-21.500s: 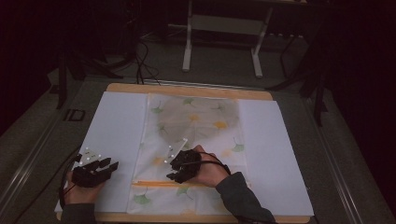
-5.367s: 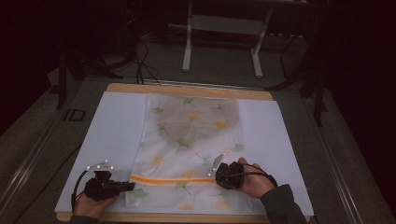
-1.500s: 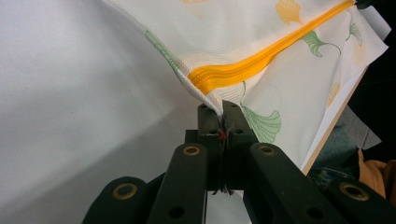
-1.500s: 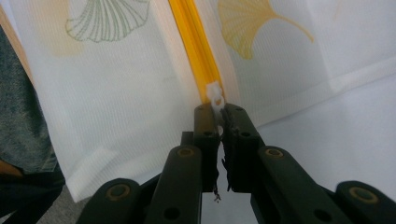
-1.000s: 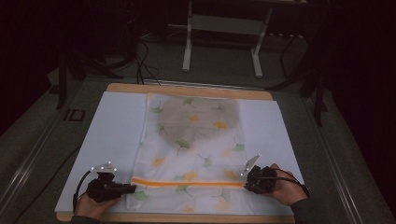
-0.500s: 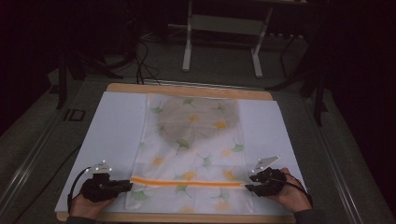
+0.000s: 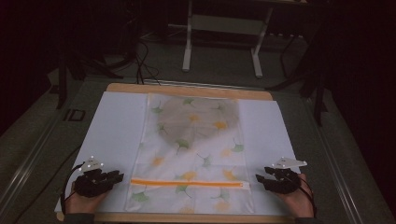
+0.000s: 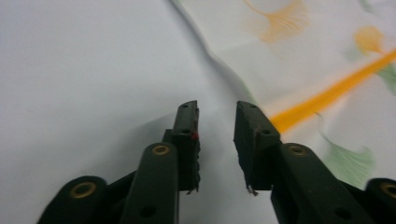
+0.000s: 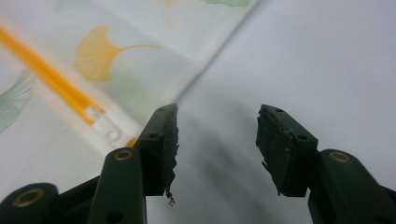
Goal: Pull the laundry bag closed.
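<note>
A white cloth cover (image 7: pixel 194 149) printed with ginkgo leaves lies flat on the white sheet, with an orange zipper (image 7: pixel 187 183) running across near its front edge. My left gripper (image 7: pixel 119 176) rests on the sheet just off the cloth's left edge (image 8: pixel 219 60), jaws open a little, nothing between them. My right gripper (image 7: pixel 259 178) sits off the cloth's right edge, open wider and empty. The zipper's white pull end (image 9: pixel 105 122) lies close to its left jaw.
A white sheet (image 7: pixel 116 126) covers the wooden table (image 7: pixel 187 87). Metal table legs (image 7: pixel 187 42) and cables stand on the dark floor beyond. A small dark square object (image 7: pixel 74 115) lies left of the table.
My right gripper has slid right, off the cloth onto the bare sheet beside its edge. The left gripper has barely moved. The cloth lies smoother than long before.
</note>
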The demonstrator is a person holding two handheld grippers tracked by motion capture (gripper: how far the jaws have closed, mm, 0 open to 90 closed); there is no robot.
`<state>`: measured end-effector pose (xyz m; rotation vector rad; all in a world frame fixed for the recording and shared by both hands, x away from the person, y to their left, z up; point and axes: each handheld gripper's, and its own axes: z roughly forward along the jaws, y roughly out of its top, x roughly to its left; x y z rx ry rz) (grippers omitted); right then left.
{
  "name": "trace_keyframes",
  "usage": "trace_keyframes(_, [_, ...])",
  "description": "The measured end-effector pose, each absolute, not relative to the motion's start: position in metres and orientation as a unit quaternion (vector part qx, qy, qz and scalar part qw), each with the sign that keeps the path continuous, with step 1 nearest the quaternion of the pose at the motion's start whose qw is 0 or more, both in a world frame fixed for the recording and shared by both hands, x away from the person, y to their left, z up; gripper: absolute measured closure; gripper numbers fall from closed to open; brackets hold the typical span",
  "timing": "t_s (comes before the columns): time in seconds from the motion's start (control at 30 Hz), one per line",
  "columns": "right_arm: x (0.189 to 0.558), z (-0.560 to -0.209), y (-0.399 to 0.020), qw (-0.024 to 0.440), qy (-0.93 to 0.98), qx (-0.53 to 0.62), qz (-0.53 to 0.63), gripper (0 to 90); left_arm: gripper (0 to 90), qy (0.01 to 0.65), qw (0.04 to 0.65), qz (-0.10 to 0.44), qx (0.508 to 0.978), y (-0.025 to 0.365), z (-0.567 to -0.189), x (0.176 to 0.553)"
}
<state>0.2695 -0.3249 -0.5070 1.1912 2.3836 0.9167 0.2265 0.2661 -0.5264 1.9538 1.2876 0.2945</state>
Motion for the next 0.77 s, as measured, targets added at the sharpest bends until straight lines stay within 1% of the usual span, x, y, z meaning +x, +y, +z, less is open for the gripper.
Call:
trace_keyframes(0.1, [0.269,-0.512,-0.330,0.168,0.817,0.437,0.336,46.2,65.9,0.513,0.375,0.147,0.758,0.265,-0.528,0.230])
trace_keyframes(0.2, [0.269,-0.518,-0.335,0.172,0.802,0.458,0.344,44.7,63.1,0.521,0.376,0.159,0.750,0.268,-0.532,0.235])
trace_keyframes(0.3, [0.268,-0.519,-0.338,0.176,0.794,0.465,0.350,43.9,62.5,0.537,0.372,0.160,0.740,0.273,-0.535,0.236])
trace_keyframes(0.5, [0.269,-0.524,-0.345,0.192,0.764,0.498,0.363,42.6,57.2,0.560,0.361,0.181,0.723,0.279,-0.539,0.241])
trace_keyframes(0.67, [0.272,-0.529,-0.348,0.203,0.750,0.521,0.354,35.0,54.4,0.570,0.348,0.203,0.716,0.279,-0.541,0.249])
trace_keyframes(0.77, [0.276,-0.530,-0.347,0.216,0.741,0.532,0.348,31.5,49.6,0.579,0.341,0.215,0.709,0.278,-0.542,0.254])
